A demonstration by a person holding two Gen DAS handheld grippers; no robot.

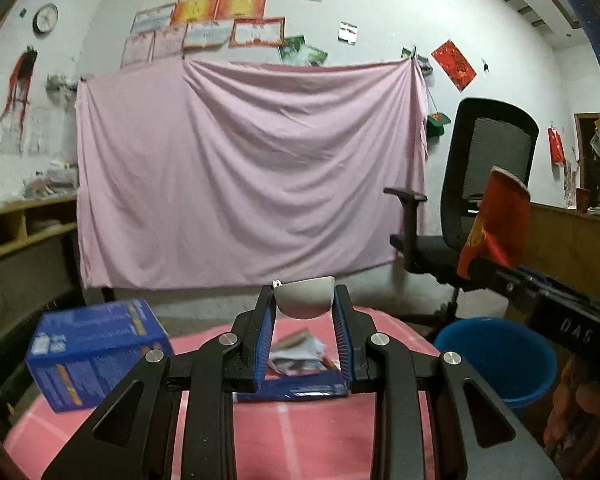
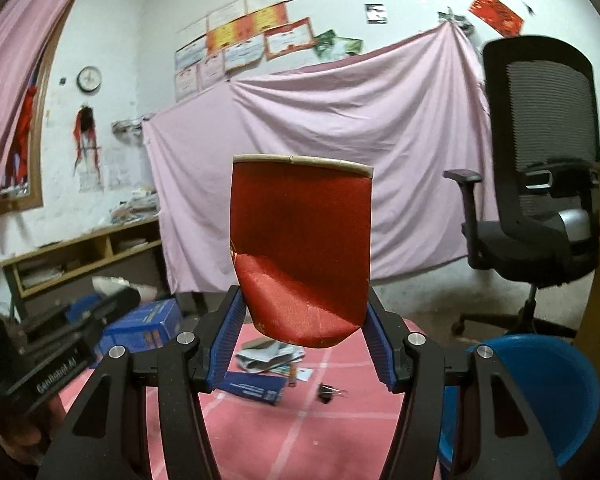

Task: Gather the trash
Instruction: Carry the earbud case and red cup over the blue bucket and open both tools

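My right gripper point(image 2: 304, 312) is shut on a crushed red paper cup point(image 2: 300, 248) and holds it up above the pink table; the cup also shows in the left wrist view point(image 1: 496, 224), at the right. My left gripper point(image 1: 305, 308) is shut on a small white paper piece point(image 1: 305, 298), held above the table. A blue bucket point(image 2: 540, 392) stands low at the right, beside the table; it also shows in the left wrist view point(image 1: 496, 356). Crumpled paper scraps point(image 2: 268, 356) lie on the table behind both grippers.
A blue box point(image 1: 92, 352) stands on the pink tablecloth point(image 1: 320, 432) at the left. A flat blue booklet point(image 2: 256, 390) and a black binder clip point(image 2: 328, 392) lie on the table. A black office chair point(image 2: 540, 208) stands at the right. A pink sheet point(image 1: 252, 168) hangs on the wall.
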